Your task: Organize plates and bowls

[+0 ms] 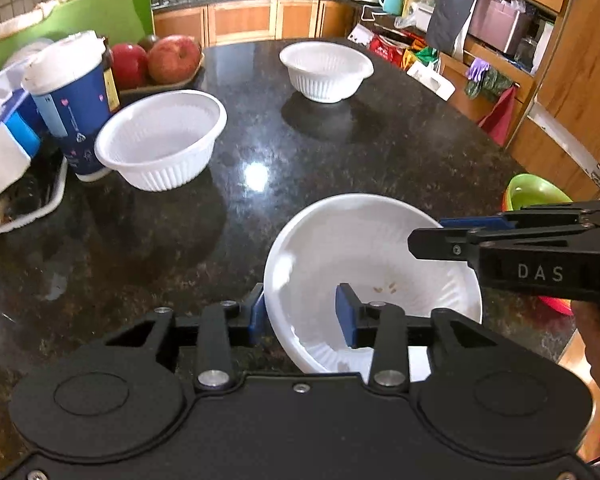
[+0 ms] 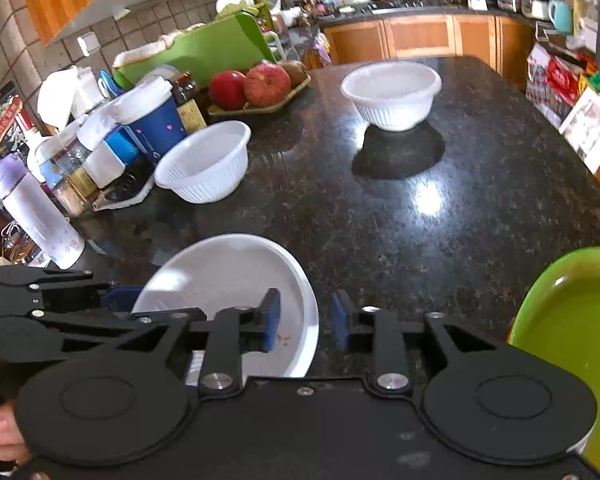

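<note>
From the left wrist view, the left gripper (image 1: pixel 302 314) sits at 6 o'clock with its jaws apart, straddling the near-left rim of a white plate (image 1: pixel 364 252): one blue pad is outside the rim, the other inside the dish, neither clearly pressing it. The plate rests on the dark granite surface (image 1: pixel 340 152) around 5 o'clock and has a few small brown specks near its middle. The right gripper (image 1: pixel 520 248) reaches in from 3 o'clock over the plate's right edge; from here I cannot tell how its jaws stand. A ribbed white bowl (image 1: pixel 162 138) stands at 10 o'clock, just beside a blue paper cup (image 1: pixel 70 100). A second white bowl (image 1: pixel 326 70) sits at 12 o'clock, well apart from the first. Red apples (image 1: pixel 152 60) lie on a tray at 11 o'clock.

From the right wrist view, the right gripper (image 2: pixel 306 326) has its jaws apart around the plate's (image 2: pixel 228 276) right rim, one pad over the dish and one outside over bare granite (image 2: pixel 460 208). The left gripper (image 2: pixel 112 296) comes in from 9 o'clock at the plate's left edge. A green dish (image 2: pixel 568 320) lies at 4 o'clock. The near bowl (image 2: pixel 204 162) is at 10 o'clock, the far bowl (image 2: pixel 392 94) at 1 o'clock, and the apples (image 2: pixel 252 84) at 11 o'clock. A white bottle (image 2: pixel 32 208) with a lilac cap stands at 9 o'clock.
</note>
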Tool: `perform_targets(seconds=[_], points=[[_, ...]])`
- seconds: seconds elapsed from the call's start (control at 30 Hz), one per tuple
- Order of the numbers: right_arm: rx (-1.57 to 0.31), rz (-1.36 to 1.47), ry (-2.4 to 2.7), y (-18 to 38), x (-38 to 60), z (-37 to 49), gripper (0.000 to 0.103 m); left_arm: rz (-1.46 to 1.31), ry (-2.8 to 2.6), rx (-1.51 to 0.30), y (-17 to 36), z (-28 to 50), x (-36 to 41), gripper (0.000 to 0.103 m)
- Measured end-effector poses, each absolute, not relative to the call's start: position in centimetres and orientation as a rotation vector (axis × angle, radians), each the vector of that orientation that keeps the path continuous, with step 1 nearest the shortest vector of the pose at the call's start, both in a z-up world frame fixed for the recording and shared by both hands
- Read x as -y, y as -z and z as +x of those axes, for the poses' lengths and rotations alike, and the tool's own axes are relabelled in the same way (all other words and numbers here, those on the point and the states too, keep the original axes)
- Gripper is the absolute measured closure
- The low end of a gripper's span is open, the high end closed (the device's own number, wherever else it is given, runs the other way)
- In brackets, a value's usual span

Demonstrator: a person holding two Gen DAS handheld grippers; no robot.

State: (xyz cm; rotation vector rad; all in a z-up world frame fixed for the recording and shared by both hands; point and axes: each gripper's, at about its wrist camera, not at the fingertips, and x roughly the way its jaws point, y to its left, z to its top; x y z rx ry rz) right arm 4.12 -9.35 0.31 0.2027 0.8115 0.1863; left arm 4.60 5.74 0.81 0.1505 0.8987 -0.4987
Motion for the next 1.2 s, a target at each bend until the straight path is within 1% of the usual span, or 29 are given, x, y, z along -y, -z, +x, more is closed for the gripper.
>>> perform_targets(seconds=[0.63, 0.93, 1.2], points=[[-0.670, 0.135, -0.244, -4.6, 10.0, 3.9, 0.069, 0.105, 0.426, -0.771, -4.5, 4.6, -7.6, 0.056], [-0.628, 0.105, -0.271, -7.3, 10.6, 7.0, 0.069, 0.052, 0.309, -0.723, -5.7, 6.9, -9.8, 0.056], [-0.607, -0.006, -0.336, -9.1, 8.8, 11.6, 0.069, -0.004, 0.201, -0.708, -6.2, 10.3, -11.9, 0.056]])
